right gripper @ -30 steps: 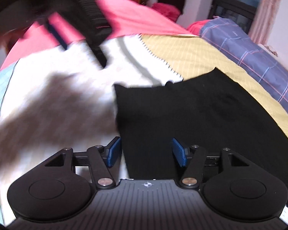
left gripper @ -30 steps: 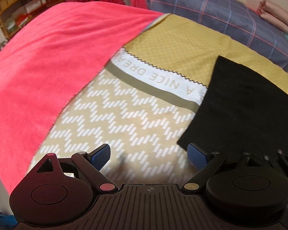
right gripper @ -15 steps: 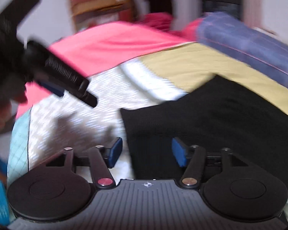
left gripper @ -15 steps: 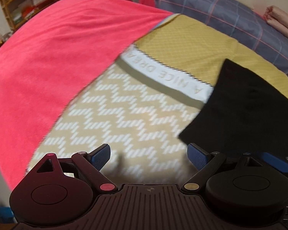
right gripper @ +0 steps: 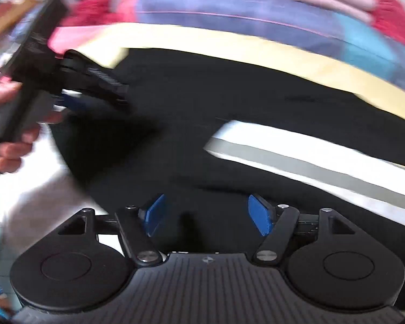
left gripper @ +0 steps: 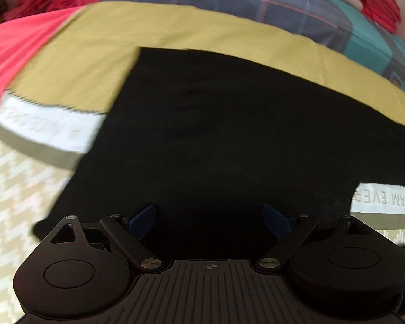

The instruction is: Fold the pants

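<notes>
Left gripper [left gripper: 209,222] and right gripper [right gripper: 206,214], nearest the cameras: each with blue pads spread wide above the black pants [left gripper: 229,135], nothing between them; the right jaws have just been opening. Pants: flat, matte black, straight-edged, one corner toward the pink blanket [left gripper: 10,48], lying on the yellow and zigzag bedspread [left gripper: 175,27]. Beyond the pants: a plaid blue pillow [left gripper: 229,2]. Right view blurred; a hand [right gripper: 10,145] grips the left tool.
</notes>
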A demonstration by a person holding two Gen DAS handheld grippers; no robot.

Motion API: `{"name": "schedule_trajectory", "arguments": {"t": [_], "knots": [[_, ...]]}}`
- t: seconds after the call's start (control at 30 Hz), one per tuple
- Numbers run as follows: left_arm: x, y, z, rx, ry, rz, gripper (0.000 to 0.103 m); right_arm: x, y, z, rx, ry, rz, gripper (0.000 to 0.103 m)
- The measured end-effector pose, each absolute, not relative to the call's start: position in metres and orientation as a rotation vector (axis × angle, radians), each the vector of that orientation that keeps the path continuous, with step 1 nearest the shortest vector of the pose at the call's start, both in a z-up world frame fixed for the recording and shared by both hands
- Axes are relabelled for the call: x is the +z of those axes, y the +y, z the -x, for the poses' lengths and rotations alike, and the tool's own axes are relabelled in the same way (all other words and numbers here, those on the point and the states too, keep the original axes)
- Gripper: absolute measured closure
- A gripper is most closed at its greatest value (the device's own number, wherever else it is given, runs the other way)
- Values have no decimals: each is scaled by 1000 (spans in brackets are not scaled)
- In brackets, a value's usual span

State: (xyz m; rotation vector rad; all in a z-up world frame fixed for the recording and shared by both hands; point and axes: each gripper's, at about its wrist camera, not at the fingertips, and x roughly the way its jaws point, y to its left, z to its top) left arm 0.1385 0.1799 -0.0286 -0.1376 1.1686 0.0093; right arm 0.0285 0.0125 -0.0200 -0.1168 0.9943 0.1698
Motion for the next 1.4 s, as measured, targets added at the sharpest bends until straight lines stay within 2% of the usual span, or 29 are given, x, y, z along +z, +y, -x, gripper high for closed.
{"name": "schedule_trajectory", "arguments": {"t": [0.07,0.33,0.47,0.5,0.53,0.7,0.8,0.87,0.9,0.93,1.07,1.13,1.17,1.2,1.27,1.33,1.4], "knots": [[-38,166,-144,1,1185,97,0,-38,-9,-32,96,1102,126,40],[-59,147,-143,3,1193,-37,0,-31,-59,4,132,1065,-62,40],[-61,149,-143,8,1201,-27,0,-11,-94,21,-39,922,-245,30],[-61,150,-144,6,1200,-29,0,-11,-112,27,-132,888,-278,22],[-61,150,-143,3,1198,-32,0,-12,-130,33,-235,862,-301,18],[-63,154,-142,3,1183,-35,0,-25,-218,47,-674,789,-421,18],[-62,149,-139,7,1181,-39,0,-37,-252,45,-740,718,-569,20],[-62,147,-140,8,1185,-40,0,-40,-256,42,-727,708,-553,29],[-62,146,-141,8,1188,-40,0,-38,-253,40,-709,715,-494,60],[-62,146,-141,7,1191,-40,0,-34,-255,42,-717,713,-443,97],[-59,145,-143,9,1193,-42,0,-42,-291,77,-741,662,-677,95],[-59,144,-144,11,1195,-41,0,-39,-287,82,-728,668,-634,92],[-59,144,-145,11,1197,-40,0,-34,-285,85,-745,660,-613,87],[-59,145,-145,11,1199,-39,0,-30,-283,86,-789,636,-602,77],[-57,145,-147,14,1206,-36,0,-18,-281,91,-857,578,-588,67],[-52,146,-150,12,1208,-30,0,-12,-282,84,-843,548,-567,38],[-45,148,-152,11,1194,-18,0,-6,-282,68,-788,540,-526,33]]}}
